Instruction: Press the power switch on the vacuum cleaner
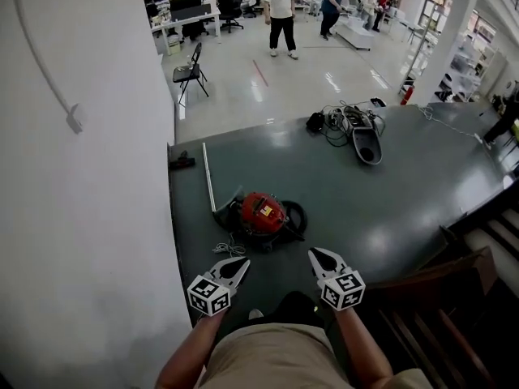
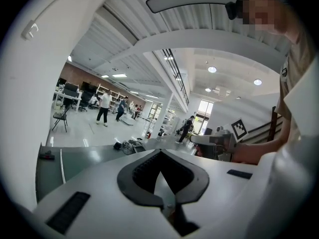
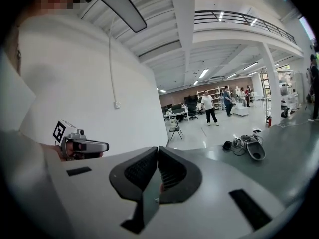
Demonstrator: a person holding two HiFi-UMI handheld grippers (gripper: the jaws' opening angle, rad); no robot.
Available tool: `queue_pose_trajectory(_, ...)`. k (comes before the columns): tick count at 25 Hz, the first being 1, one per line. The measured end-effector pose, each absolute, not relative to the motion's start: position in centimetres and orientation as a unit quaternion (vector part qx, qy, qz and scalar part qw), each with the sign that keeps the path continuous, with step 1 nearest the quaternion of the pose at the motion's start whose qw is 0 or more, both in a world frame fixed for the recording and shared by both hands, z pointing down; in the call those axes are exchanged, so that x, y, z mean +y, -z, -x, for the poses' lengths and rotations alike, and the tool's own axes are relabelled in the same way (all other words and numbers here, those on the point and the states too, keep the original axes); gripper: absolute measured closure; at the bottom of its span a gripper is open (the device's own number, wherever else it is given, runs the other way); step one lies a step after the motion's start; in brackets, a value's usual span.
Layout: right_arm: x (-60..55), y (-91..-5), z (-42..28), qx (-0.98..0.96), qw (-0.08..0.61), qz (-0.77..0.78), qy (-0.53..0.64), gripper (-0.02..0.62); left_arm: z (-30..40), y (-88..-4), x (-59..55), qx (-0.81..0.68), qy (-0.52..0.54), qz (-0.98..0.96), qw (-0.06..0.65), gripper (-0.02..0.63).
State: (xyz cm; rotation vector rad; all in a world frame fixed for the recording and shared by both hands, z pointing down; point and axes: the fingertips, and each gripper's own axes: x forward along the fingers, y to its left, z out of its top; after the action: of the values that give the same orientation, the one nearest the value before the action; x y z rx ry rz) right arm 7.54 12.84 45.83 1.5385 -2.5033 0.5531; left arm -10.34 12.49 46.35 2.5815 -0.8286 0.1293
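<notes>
In the head view a red vacuum cleaner (image 1: 263,212) with a black base and a coiled black hose (image 1: 295,217) lies on the dark green floor, a loose cord just in front of it. Both grippers are held low and near me, short of the vacuum and not touching it. My left gripper (image 1: 242,262) points at its front left with jaws shut and empty. My right gripper (image 1: 314,254) points at its front right, also shut and empty. The vacuum is hidden in both gripper views: the left gripper (image 2: 160,152) and right gripper (image 3: 157,148) look out over the hall.
A white wall (image 1: 89,177) runs close on the left. A white tube (image 1: 208,177) and a black nozzle (image 1: 182,162) lie beyond the vacuum. A tangle of cables (image 1: 350,125) sits further out. Wooden stairs (image 1: 454,298) drop at the right. People and a chair (image 1: 190,73) are far back.
</notes>
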Motion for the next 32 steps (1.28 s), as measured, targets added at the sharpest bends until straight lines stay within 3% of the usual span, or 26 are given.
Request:
queue_pose_trajectory(9,4.9,-50.3,-9.9,-0.828,0.097,-0.513,-0.206,0.581,8.7,-50.5,5.1,-0.295,-0.088,-0.922,0.235,0.601)
queue_pose_trajectory(20,-14.4,-62.7,-13.4,-0.843,0.208,-0.441,-0.229,0.581,3.4,-57.3,-10.9,-0.354,-0.164,-0.890,0.236,0.601)
queue_pose_trajectory(24,-19.0,-68.5,-12.8,-0.850,0.262,-0.396,-0.229,0.581,1.2,-59.8,-16.1,-0.346,-0.161,-0.897,0.223,0.601)
queue_pose_trajectory(32,-25.5,-80.8,-10.4,-0.848,0.327,-0.329,-0.259,0.583,0.4,-68.9,-23.0,-0.358,-0.163,-0.880,0.267,0.601)
